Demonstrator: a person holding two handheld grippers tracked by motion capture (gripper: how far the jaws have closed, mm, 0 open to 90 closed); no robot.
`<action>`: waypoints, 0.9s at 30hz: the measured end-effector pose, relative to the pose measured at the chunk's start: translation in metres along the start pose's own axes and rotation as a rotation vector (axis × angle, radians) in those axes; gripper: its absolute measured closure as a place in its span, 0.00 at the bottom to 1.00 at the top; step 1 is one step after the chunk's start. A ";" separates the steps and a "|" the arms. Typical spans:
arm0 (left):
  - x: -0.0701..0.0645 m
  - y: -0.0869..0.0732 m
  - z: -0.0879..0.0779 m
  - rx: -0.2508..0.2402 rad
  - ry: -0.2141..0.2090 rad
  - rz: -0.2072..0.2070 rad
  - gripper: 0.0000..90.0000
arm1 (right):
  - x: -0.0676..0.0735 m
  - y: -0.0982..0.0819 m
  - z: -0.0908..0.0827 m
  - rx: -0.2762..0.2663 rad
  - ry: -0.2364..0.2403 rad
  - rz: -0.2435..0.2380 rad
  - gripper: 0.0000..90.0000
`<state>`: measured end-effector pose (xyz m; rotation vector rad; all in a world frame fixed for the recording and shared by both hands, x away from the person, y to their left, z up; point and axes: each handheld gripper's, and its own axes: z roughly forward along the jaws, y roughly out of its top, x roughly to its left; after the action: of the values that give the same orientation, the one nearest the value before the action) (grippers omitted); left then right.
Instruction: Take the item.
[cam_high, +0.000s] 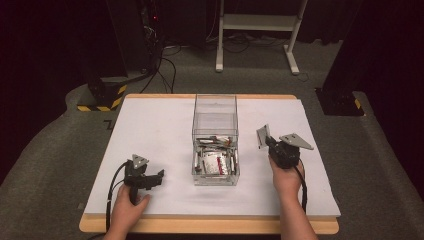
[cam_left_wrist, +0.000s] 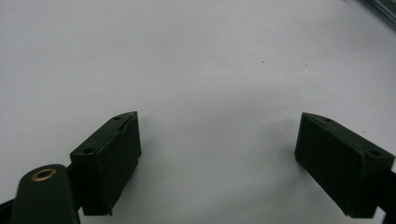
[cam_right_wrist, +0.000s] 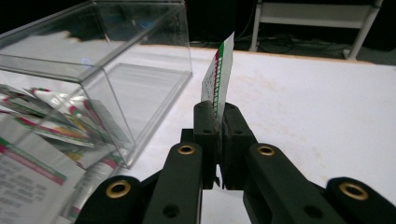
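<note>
Resting at the near edge of the bench (cam_high: 150, 120), in the high view: two hands, each gripping a tool. Left hand (cam_high: 127, 210) holding the left gripper (cam_high: 159, 176) low over the white bench surface, well apart from the clear box (cam_high: 215, 107). Right hand (cam_high: 286, 177) holding the right gripper (cam_high: 262, 138) just beside the box's right wall, pinching a sachet (cam_high: 263, 135) upright. Clear box standing mid-bench, its near half lying full of red-and-white sachets (cam_high: 215, 161), its far half looking bare.

Looking along the left gripper (cam_left_wrist: 218, 135) in its own view: fingers (cam_left_wrist: 109, 158) spreading wide apart, holding nothing, hanging over plain white bench surface (cam_left_wrist: 201, 56).

Looking along the right gripper (cam_right_wrist: 217, 114) in its own view: fingers (cam_right_wrist: 236, 135) closing tight on the lower edge of the sachet (cam_right_wrist: 220, 74), white with a red and green stripe, standing edge-on and upright. Clear box (cam_right_wrist: 107, 74) sitting to the left, near the fingers but not touching. Loose sachets (cam_right_wrist: 42, 126) piling against its near wall, some lying flat, some tilting.
</note>
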<state>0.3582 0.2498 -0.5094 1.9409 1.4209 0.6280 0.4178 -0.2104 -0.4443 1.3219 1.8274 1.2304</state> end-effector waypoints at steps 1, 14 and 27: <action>0.000 0.000 0.000 0.000 0.000 -0.001 0.16 | -0.001 -0.001 0.001 0.003 -0.001 0.002 0.97; 0.000 0.000 0.000 0.000 -0.001 -0.001 0.16 | -0.009 -0.012 0.017 0.069 -0.012 0.021 0.97; 0.000 0.000 0.000 0.000 0.000 -0.001 0.16 | -0.013 -0.017 0.026 0.116 -0.041 0.023 0.97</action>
<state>0.3582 0.2498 -0.5094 1.9405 1.4213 0.6277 0.4368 -0.2149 -0.4716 1.4236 1.8844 1.1149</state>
